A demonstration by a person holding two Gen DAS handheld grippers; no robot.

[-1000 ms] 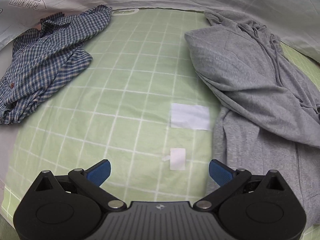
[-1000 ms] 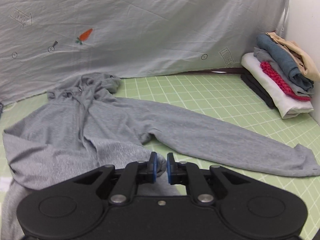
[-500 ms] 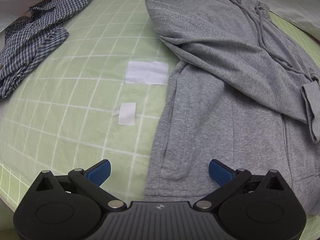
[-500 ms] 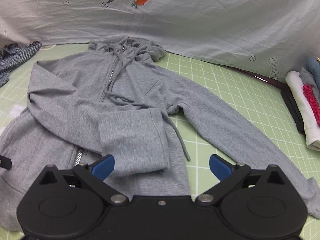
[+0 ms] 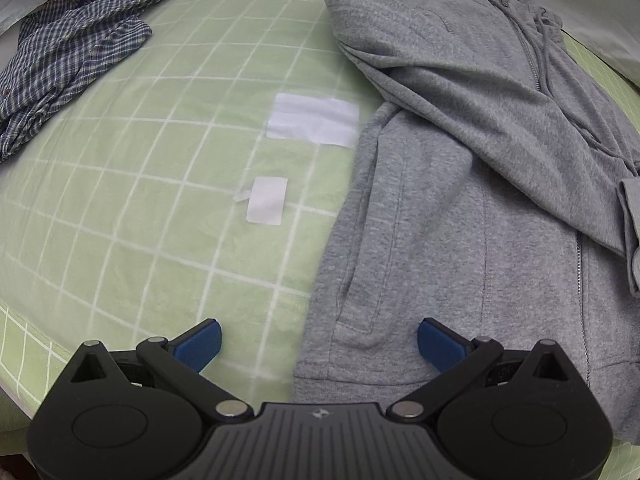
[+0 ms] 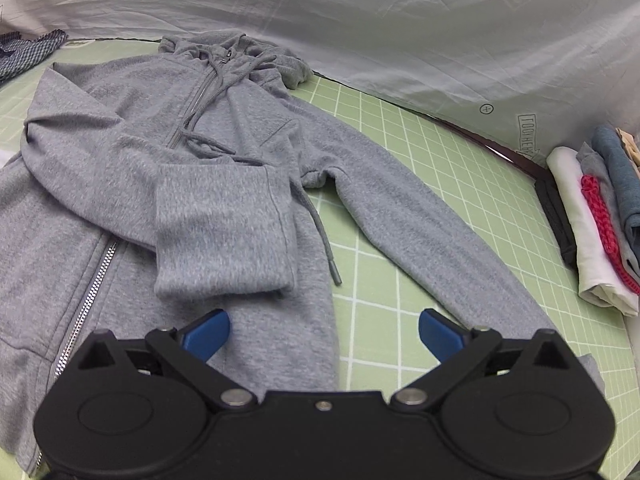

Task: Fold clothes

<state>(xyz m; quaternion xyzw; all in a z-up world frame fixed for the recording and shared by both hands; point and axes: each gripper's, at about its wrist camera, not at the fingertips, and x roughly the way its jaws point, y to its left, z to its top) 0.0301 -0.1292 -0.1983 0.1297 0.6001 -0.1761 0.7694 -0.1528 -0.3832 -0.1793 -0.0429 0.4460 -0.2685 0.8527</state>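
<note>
Hoodie [image 6: 224, 184], grey fleece, lies zipped on your green gridded mat [image 5: 132, 216], one sleeve folded across its chest. Plaid shirt [image 5: 68, 44] is crumpled far left; folded clothes [image 6: 600, 216] are stacked right. Your left tool [image 5: 319, 344] and right tool [image 6: 324, 332] both gape, holding nothing.

Green checked sheet [image 5: 132, 184] spreads across the frame. Grey hoodie [image 5: 460, 168] lies flat at right, checked shirt [image 5: 68, 48] crumpled upper left, two white patches [image 5: 312, 120] between them; folded stack [image 6: 596, 216] at right edge.
</note>
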